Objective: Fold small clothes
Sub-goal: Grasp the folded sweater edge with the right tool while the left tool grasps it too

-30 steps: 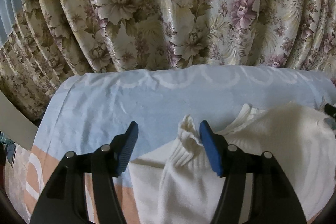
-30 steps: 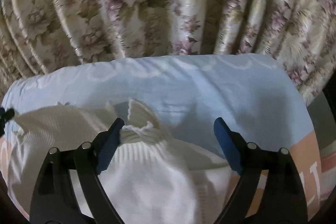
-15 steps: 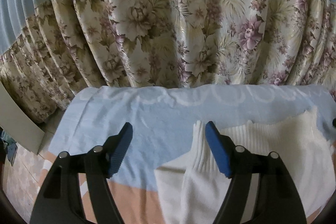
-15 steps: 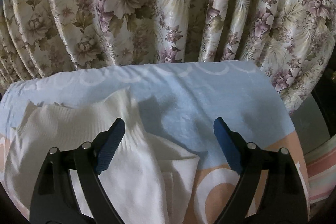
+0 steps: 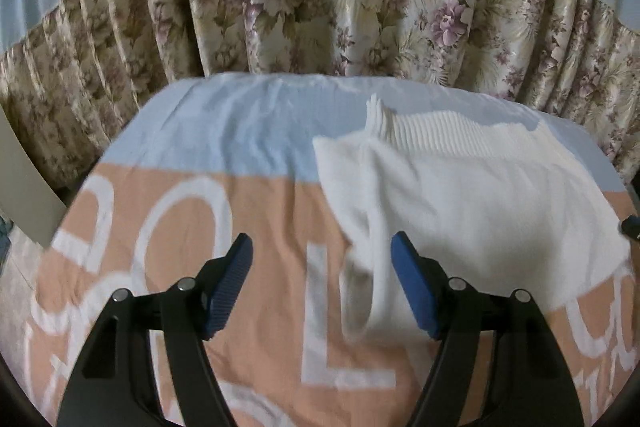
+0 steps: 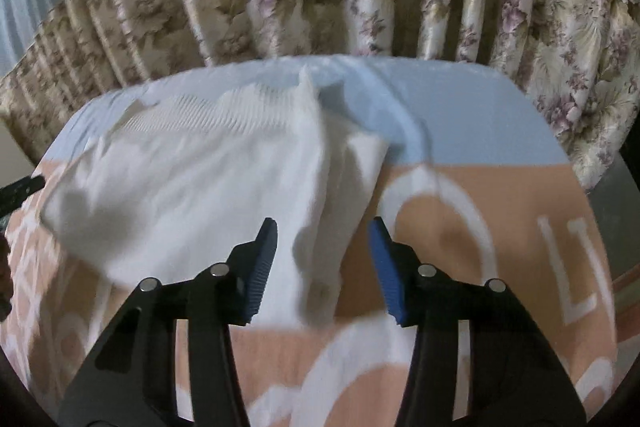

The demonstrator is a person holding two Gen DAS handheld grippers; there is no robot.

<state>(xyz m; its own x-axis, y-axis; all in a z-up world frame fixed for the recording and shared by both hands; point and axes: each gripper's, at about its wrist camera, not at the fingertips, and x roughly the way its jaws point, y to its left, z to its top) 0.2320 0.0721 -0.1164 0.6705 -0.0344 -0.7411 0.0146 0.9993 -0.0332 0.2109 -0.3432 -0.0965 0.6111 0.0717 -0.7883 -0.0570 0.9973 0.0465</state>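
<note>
White sweater (image 5: pixel 480 195) lies on the printed cloth (image 5: pixel 256 211). Left hand-held gripper (image 5: pixel 320 283) spread, a sleeve beside its right pad. Right hand-held gripper (image 6: pixel 322 267) closing, sweater edge between pads, not yet pinched.

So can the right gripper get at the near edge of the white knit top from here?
Probably yes: the right gripper is closing around the white knit top's near edge, pads not yet pressing, nothing in the way.
</note>
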